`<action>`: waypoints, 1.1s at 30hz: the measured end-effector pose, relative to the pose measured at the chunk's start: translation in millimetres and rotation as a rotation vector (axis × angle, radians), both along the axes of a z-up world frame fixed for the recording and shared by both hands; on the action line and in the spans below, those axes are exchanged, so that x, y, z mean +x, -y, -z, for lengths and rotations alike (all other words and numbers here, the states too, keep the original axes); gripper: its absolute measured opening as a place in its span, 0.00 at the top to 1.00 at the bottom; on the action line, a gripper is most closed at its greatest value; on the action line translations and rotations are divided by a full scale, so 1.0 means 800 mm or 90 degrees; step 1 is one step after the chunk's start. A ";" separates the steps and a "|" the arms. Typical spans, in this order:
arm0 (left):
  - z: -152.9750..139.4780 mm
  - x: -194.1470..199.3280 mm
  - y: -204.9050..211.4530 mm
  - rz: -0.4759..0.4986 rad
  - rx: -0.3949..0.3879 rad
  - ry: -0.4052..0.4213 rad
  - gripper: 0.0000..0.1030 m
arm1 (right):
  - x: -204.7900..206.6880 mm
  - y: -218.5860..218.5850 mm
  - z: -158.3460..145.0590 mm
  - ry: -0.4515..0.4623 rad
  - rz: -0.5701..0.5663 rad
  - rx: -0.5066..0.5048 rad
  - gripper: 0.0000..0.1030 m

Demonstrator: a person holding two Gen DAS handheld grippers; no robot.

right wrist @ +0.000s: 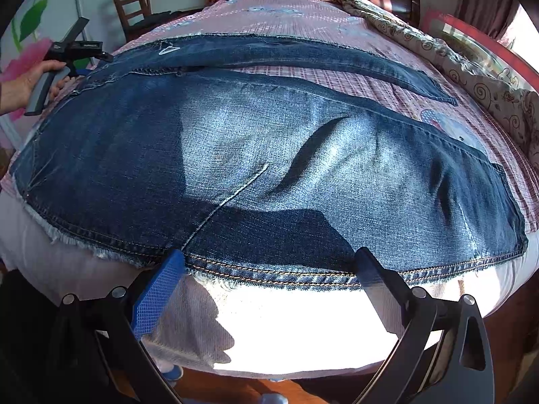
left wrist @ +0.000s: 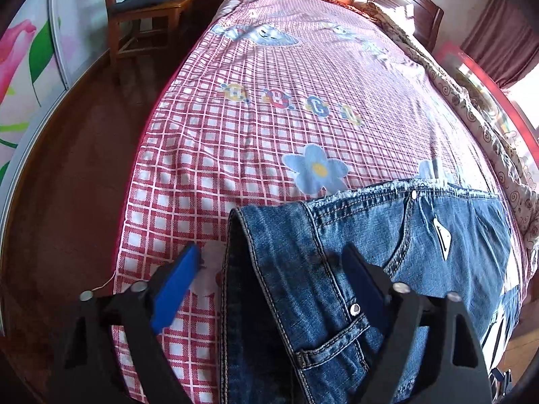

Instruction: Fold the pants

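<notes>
Blue denim pants (right wrist: 235, 155) lie spread across a bed with a pink checked sheet (left wrist: 269, 118). In the right wrist view one leg is folded over, and its frayed hem (right wrist: 269, 274) runs along the bed's near edge. My right gripper (right wrist: 269, 255) is open, its fingertips at that hem. In the left wrist view the waist end of the pants (left wrist: 337, 252) shows a pocket and rivets. My left gripper (left wrist: 269, 249) is open and straddles the pants' folded side edge, pads not pressing. A hand (right wrist: 30, 80) holds that left gripper (right wrist: 72, 50) at far left.
A wooden chair (left wrist: 145, 10) with a dark cushion stands beyond the bed on the wooden floor (left wrist: 67, 185). A flowered wardrobe door (left wrist: 27, 67) is at left. A rolled patterned quilt (left wrist: 471, 107) lies along the bed's right side, also quilt (right wrist: 471, 77).
</notes>
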State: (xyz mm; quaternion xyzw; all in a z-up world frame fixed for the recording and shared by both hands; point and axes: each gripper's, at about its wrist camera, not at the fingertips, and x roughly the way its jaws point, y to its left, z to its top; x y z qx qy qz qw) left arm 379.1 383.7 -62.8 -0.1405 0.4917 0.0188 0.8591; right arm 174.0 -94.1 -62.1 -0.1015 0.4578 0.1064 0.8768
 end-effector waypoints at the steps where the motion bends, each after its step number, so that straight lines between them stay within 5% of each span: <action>1: -0.001 0.000 -0.001 0.003 0.000 -0.001 0.36 | 0.000 0.000 0.000 0.001 0.000 0.001 0.03; 3: -0.003 0.000 -0.002 0.020 -0.027 -0.002 0.51 | -0.001 0.000 0.000 0.001 0.000 0.001 0.03; 6: -0.005 -0.001 0.003 0.027 -0.012 -0.012 0.60 | -0.001 0.000 -0.001 0.000 0.000 0.000 0.03; 10: -0.009 -0.007 0.013 0.015 -0.020 0.008 0.91 | -0.003 0.003 -0.006 0.000 -0.001 0.008 0.03; 15: -0.028 -0.033 0.045 -0.023 0.064 0.059 0.92 | -0.005 0.012 -0.027 0.005 -0.031 0.030 0.03; 18: -0.022 -0.039 0.070 -0.002 0.164 0.050 0.92 | 0.021 0.041 -0.056 0.028 -0.029 0.062 0.03; 25: -0.003 -0.035 0.084 -0.052 0.228 0.066 0.91 | 0.218 0.207 -0.092 0.006 0.100 0.172 0.03; 33: 0.002 -0.039 0.087 -0.056 0.246 0.073 0.91 | 0.483 0.318 -0.094 -0.085 0.242 0.200 0.03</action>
